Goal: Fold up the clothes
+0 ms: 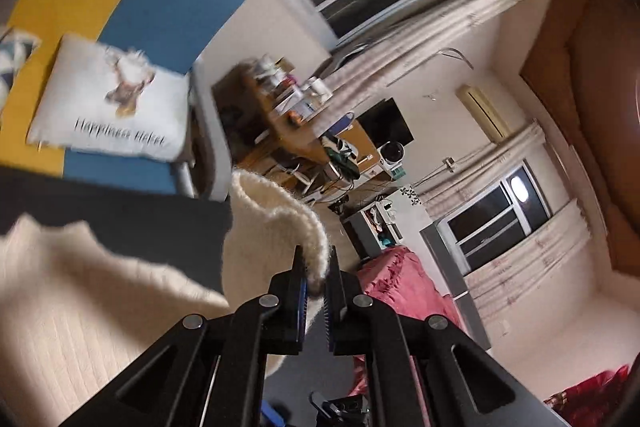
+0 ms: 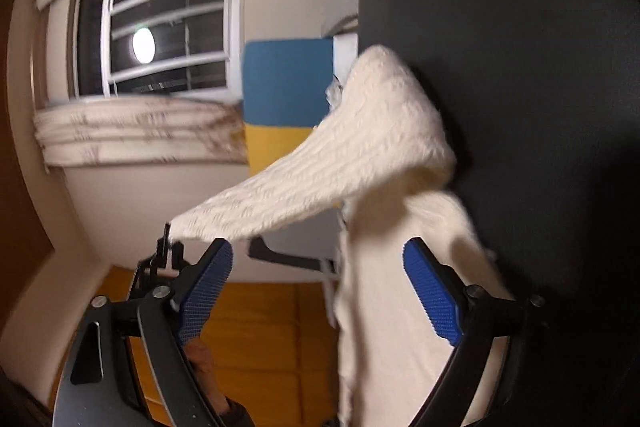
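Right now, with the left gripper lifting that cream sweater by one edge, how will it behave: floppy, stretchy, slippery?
Likely floppy: the sweater sags in a curve from the left gripper to the dark table. Probably not slippery: the fuzzy knit sits between ribbed pads. It may stretch or swing, hanging from one pinched edge, since the right gripper is open.

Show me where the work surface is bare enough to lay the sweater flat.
Bare patch: the dark flat work surface, to the picture's right of and above the cream knitted sweater in the right wrist view. Taken: the strip where the sweater's body lies; its lifted end is pinched in the left hand-held gripper. The right hand-held gripper is open, holding nothing.
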A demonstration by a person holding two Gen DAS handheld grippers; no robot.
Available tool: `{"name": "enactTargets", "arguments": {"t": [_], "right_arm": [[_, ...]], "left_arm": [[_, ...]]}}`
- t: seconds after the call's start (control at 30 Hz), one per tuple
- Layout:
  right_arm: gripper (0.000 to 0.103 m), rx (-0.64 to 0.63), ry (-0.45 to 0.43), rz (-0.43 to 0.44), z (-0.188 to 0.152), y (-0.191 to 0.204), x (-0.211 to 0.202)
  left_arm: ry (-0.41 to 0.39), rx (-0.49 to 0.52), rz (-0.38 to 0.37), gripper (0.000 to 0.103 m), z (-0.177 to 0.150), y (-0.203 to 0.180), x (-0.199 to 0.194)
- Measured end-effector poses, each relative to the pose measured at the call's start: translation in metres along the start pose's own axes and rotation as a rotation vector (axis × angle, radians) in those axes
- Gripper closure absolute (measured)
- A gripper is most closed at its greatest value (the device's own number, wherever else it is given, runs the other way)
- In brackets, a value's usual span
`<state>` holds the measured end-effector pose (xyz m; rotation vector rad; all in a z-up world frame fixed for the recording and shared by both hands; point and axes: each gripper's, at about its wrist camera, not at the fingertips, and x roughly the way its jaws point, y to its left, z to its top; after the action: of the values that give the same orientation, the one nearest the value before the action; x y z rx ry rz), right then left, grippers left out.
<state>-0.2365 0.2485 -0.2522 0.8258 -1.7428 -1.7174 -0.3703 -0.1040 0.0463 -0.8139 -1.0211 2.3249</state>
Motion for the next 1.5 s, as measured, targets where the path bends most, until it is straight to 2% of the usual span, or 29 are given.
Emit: {"name": "enactTargets", "arguments": {"t": [0.03, 0.17, 0.3, 0.47, 0.57, 0.7, 0.9, 0.97, 1.03, 1.07, 1.17, 1.27, 1.3, 1.33, 1.37, 1.43, 1.5], "right_arm": [[0.000, 0.009, -0.013, 0.014, 0.001, 0.001, 0.005], [0.000, 0.098, -0.043, 0.035, 0.004, -0.006, 0.035], [0.000, 0.145, -0.107, 0.049, 0.018, -0.009, 0.048], [0.000, 0.187, -0.169, 0.004, 0.038, -0.018, 0.057], [0.000, 0.184, -0.168, -0.036, 0.040, -0.019, 0.065], [0.000, 0.127, -0.144, -0.075, 0.041, -0.012, 0.074], [0.000, 0.035, -0.089, -0.161, 0.039, -0.006, 0.082], [0.000, -0.005, -0.075, -0.197, 0.037, -0.004, 0.083], [0.000, -0.029, -0.066, -0.224, 0.036, -0.002, 0.085], [0.000, -0.038, -0.062, -0.236, 0.036, -0.001, 0.087], [0.000, -0.053, -0.049, -0.256, 0.038, 0.000, 0.088], [0.000, -0.084, -0.028, -0.218, 0.040, 0.008, 0.091], [0.000, -0.117, -0.033, -0.194, 0.039, 0.013, 0.089], [0.000, -0.140, -0.034, -0.183, 0.038, 0.016, 0.089], [0.000, -0.132, -0.017, -0.218, 0.039, 0.011, 0.090], [0.000, -0.119, 0.013, -0.277, 0.039, 0.003, 0.093], [0.000, -0.123, 0.008, -0.251, 0.040, 0.005, 0.089]], "left_arm": [[-0.001, 0.014, -0.003, 0.098, 0.003, -0.005, 0.001], [-0.006, 0.037, -0.019, 0.098, 0.004, -0.010, -0.010], [-0.025, 0.037, -0.039, 0.098, 0.001, -0.001, -0.030], [-0.081, 0.015, -0.001, 0.098, -0.012, 0.038, -0.072], [-0.117, -0.004, 0.032, 0.098, -0.024, 0.067, -0.099], [-0.118, -0.066, 0.120, 0.098, -0.052, 0.127, -0.125], [0.005, -0.189, 0.360, 0.098, -0.121, 0.226, -0.128], [0.054, -0.247, 0.388, 0.098, -0.142, 0.254, -0.125], [0.060, -0.295, 0.374, 0.098, -0.152, 0.268, -0.127], [0.058, -0.312, 0.368, 0.098, -0.156, 0.272, -0.128], [0.014, -0.270, 0.357, 0.098, -0.145, 0.260, -0.132], [-0.085, -0.154, 0.302, 0.098, -0.122, 0.226, -0.145], [-0.116, -0.101, 0.308, 0.098, -0.116, 0.214, -0.150], [-0.133, -0.042, 0.346, 0.098, -0.113, 0.206, -0.151], [-0.128, -0.023, 0.377, 0.098, -0.113, 0.206, -0.149], [-0.057, -0.053, 0.422, 0.098, -0.123, 0.222, -0.140], [0.011, -0.079, 0.491, 0.098, -0.137, 0.240, -0.129]]}}
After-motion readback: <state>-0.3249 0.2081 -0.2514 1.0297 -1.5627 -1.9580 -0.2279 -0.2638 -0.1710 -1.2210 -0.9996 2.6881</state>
